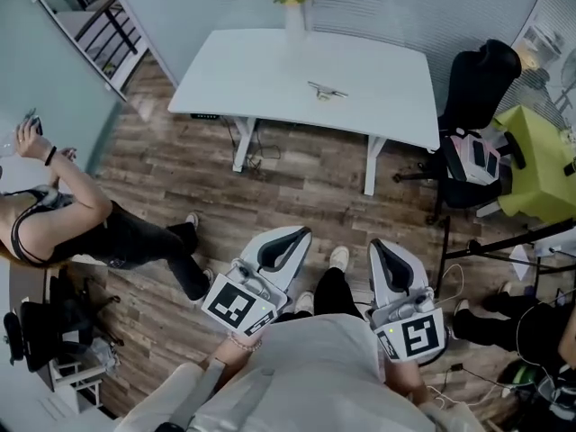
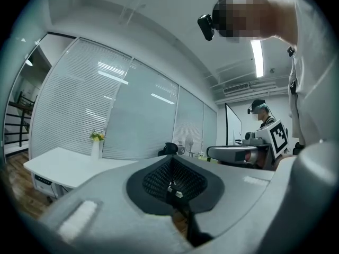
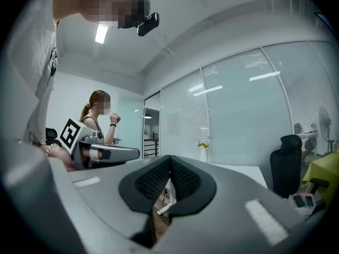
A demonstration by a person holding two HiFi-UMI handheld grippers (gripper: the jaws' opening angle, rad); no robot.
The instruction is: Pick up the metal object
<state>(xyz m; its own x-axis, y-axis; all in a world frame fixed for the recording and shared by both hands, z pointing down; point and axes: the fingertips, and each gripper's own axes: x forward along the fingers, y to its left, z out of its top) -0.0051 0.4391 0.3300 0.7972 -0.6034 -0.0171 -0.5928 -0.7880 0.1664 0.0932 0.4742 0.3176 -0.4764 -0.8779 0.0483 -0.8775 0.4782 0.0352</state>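
A small metal object [image 1: 327, 90] lies on the white table [image 1: 261, 79] across the room, far from both grippers. My left gripper [image 1: 292, 236] is held level near my body, its jaws shut with nothing between them. My right gripper [image 1: 382, 248] is beside it, also level, shut and empty. In the left gripper view the left gripper [image 2: 170, 165] has its dark pads pressed together, and the table [image 2: 63, 165] shows at the left. The right gripper [image 3: 169, 168] looks the same in the right gripper view, pads closed.
A vase of flowers [image 1: 293, 3] stands at the table's far edge. A black office chair [image 1: 477, 88] and a green chair [image 1: 540, 160] are at the right. A seated person [image 1: 81, 223] is at the left; wooden floor [image 1: 297, 196] lies between me and the table.
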